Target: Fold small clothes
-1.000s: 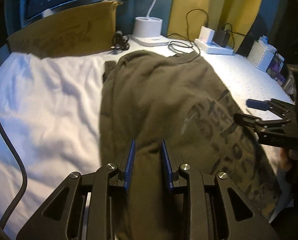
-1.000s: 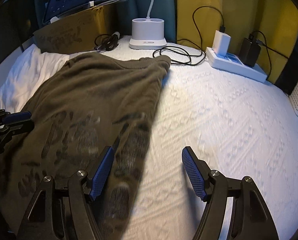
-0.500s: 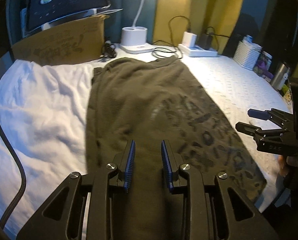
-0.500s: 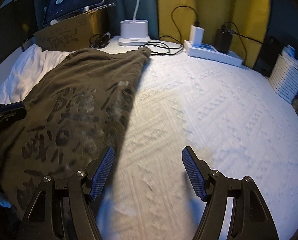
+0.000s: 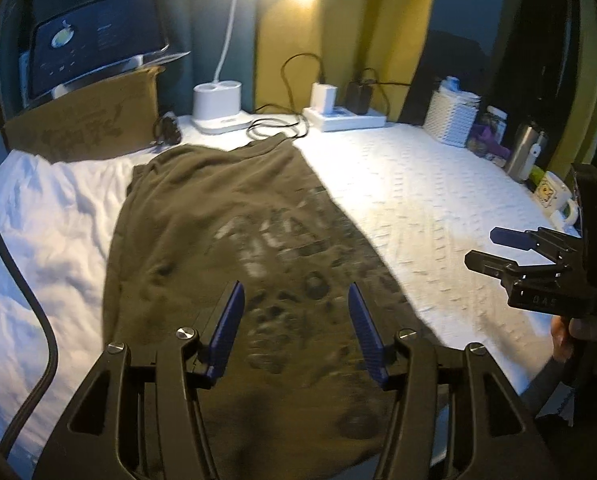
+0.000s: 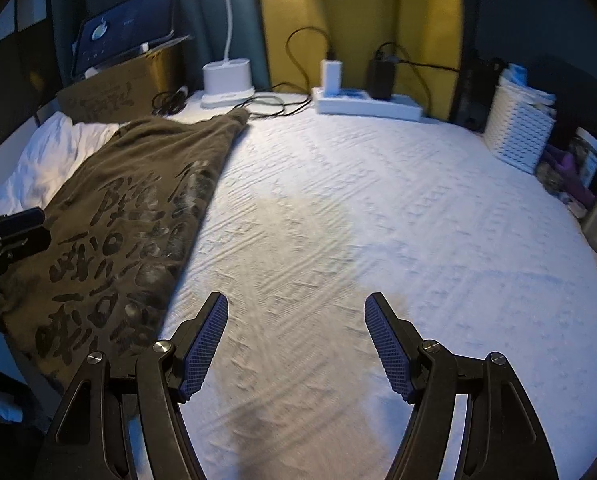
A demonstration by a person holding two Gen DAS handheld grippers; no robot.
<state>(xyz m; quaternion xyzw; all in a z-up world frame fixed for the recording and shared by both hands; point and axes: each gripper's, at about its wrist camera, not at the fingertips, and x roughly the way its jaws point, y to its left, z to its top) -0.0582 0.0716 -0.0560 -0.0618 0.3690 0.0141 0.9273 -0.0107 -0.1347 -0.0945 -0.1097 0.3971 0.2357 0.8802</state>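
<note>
An olive-brown shirt (image 5: 218, 240) with a dark printed pattern lies folded lengthwise into a long strip on the white bedcover (image 5: 418, 208). It also shows at the left of the right wrist view (image 6: 138, 208). My left gripper (image 5: 294, 308) is open and empty, hovering above the near end of the shirt. My right gripper (image 6: 296, 320) is open and empty over bare cover to the right of the shirt. It shows from the side in the left wrist view (image 5: 498, 248). The left gripper's fingertips (image 6: 18, 228) show at the left edge of the right wrist view.
A crumpled white cloth (image 5: 38, 216) lies left of the shirt. At the back stand a cardboard box (image 5: 86, 124), a lamp base (image 5: 218, 108), a power strip with chargers (image 5: 342, 114) and loose cables. A white basket (image 5: 450, 116), a flask and a mug (image 5: 550, 192) line the right edge.
My left gripper has opened and let go of the shirt, then drawn back and up. The shirt has settled flat. My right gripper has pulled back to the right, staying open.
</note>
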